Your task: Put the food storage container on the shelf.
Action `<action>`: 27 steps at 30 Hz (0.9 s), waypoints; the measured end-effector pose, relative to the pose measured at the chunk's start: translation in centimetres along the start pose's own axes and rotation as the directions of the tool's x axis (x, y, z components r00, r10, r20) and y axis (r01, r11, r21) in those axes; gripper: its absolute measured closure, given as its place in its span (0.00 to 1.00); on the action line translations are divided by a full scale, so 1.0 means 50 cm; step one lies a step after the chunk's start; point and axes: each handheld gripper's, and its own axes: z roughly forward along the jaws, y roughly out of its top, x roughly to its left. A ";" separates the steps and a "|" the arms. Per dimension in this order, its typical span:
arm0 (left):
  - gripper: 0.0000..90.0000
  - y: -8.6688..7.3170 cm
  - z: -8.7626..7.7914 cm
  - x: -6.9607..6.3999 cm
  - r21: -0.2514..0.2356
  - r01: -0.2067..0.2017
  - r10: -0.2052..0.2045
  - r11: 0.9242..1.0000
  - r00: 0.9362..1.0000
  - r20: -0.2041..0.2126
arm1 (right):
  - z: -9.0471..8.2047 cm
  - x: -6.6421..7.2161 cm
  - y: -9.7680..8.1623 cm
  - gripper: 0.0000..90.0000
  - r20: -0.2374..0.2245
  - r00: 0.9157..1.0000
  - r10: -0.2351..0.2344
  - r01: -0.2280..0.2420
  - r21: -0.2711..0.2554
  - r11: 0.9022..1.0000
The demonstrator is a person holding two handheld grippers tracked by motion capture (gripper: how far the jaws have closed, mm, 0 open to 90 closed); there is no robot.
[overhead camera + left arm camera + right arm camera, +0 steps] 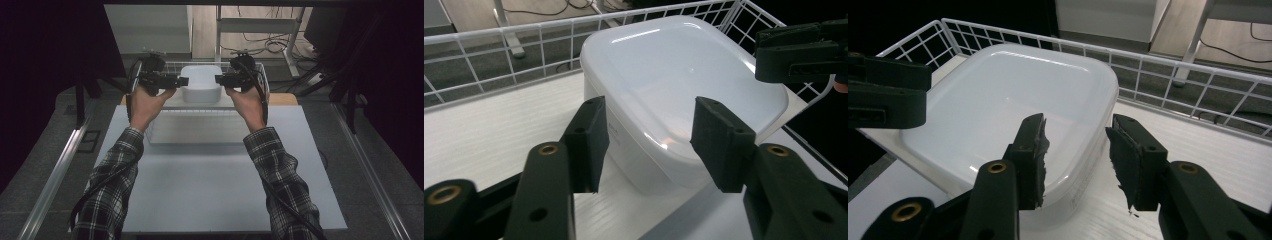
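A white lidded plastic container stands in a white wire basket at the far end of the table. My left gripper is at its left side and my right gripper at its right, both pointing inward. In the left gripper view my left gripper is open around the container's near edge, pads clear of it, with the right gripper beyond. In the right gripper view my right gripper is open over the container's rim, not pressing, and the left gripper shows at the left.
The basket's wire walls rise close behind and beside the container. A white tabletop stretches toward the person. A desk frame and floor cables lie beyond the basket, and a metal rail runs along the left.
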 end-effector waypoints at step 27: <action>0.05 -0.031 -0.027 -0.045 -0.122 -0.211 0.225 0.970 0.968 0.114 | -0.031 0.027 -0.015 0.05 -0.075 0.985 -0.155 0.151 -0.053 0.987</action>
